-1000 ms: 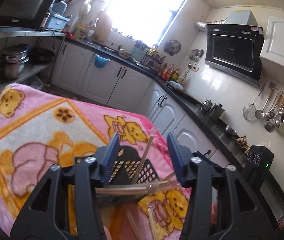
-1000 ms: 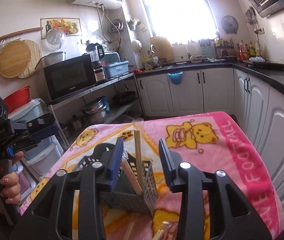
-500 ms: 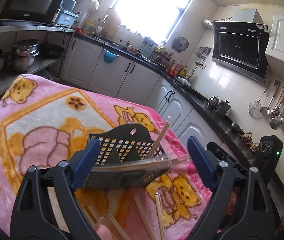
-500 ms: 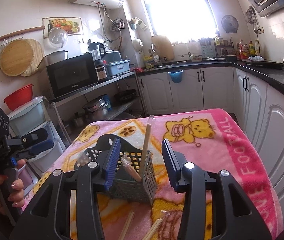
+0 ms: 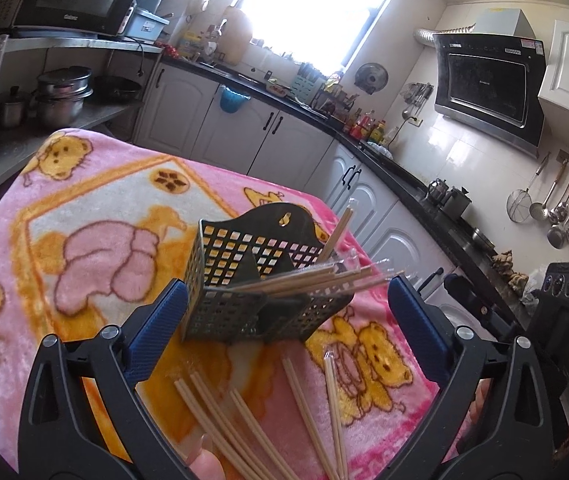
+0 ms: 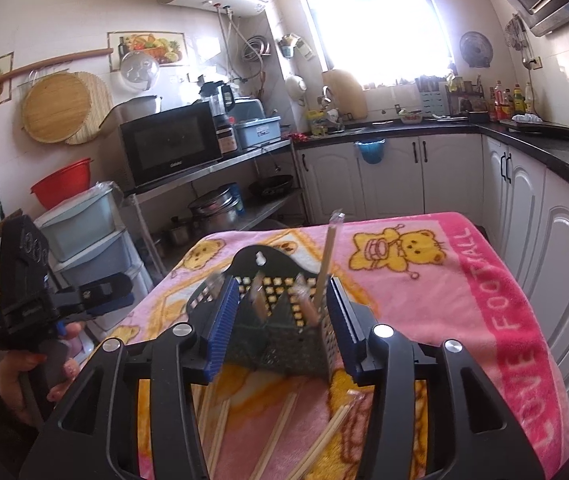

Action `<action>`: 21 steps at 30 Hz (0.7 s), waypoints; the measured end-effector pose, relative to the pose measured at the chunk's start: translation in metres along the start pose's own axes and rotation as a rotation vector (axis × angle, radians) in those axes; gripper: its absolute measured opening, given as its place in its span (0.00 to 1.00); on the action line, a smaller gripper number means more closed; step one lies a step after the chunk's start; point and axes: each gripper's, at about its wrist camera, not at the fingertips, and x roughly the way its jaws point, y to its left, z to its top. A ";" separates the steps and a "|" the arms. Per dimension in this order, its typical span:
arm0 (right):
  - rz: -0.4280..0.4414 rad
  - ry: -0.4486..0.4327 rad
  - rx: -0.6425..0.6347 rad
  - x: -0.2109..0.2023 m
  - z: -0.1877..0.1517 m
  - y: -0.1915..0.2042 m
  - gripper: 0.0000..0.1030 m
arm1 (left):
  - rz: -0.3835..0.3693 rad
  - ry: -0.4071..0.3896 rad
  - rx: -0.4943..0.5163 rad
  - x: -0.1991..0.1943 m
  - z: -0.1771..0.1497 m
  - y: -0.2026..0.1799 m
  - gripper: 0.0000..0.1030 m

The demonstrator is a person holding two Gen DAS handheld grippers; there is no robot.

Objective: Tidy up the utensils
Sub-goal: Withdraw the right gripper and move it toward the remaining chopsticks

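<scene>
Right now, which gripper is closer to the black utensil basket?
Right. The right gripper has its fingers flanking the black utensil basket, close either side. The left gripper sits just short of it, fingers spread wide.

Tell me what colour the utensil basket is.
Dark grey-green perforated plastic basket; it shows best in the left wrist view.

Bright daylight from blown-out window (image 5: 316, 4), fisheye-curved dark corners, slight motion blur
</scene>
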 end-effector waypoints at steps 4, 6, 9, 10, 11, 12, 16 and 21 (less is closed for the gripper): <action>0.012 0.029 -0.017 0.000 -0.011 0.007 0.44 | 0.017 0.009 -0.015 -0.003 -0.007 0.006 0.90; 0.018 0.043 -0.018 0.002 -0.016 0.009 0.44 | 0.030 0.014 -0.023 -0.004 -0.011 0.010 0.90; 0.027 0.071 -0.023 0.007 -0.023 0.013 0.44 | 0.044 0.028 -0.037 -0.005 -0.018 0.016 0.90; 0.030 0.078 -0.024 0.008 -0.025 0.014 0.44 | 0.051 0.032 -0.040 -0.006 -0.020 0.019 0.90; 0.032 0.086 -0.027 0.010 -0.027 0.016 0.44 | 0.057 0.036 -0.044 -0.007 -0.023 0.021 0.90; 0.032 0.094 -0.031 0.012 -0.030 0.017 0.44 | 0.064 0.041 -0.048 -0.007 -0.026 0.024 0.90; 0.040 0.128 -0.042 0.021 -0.039 0.023 0.44 | 0.081 0.064 -0.075 -0.008 -0.037 0.034 0.90; 0.054 0.165 -0.054 0.031 -0.048 0.029 0.44 | 0.104 0.087 -0.099 -0.009 -0.049 0.047 0.90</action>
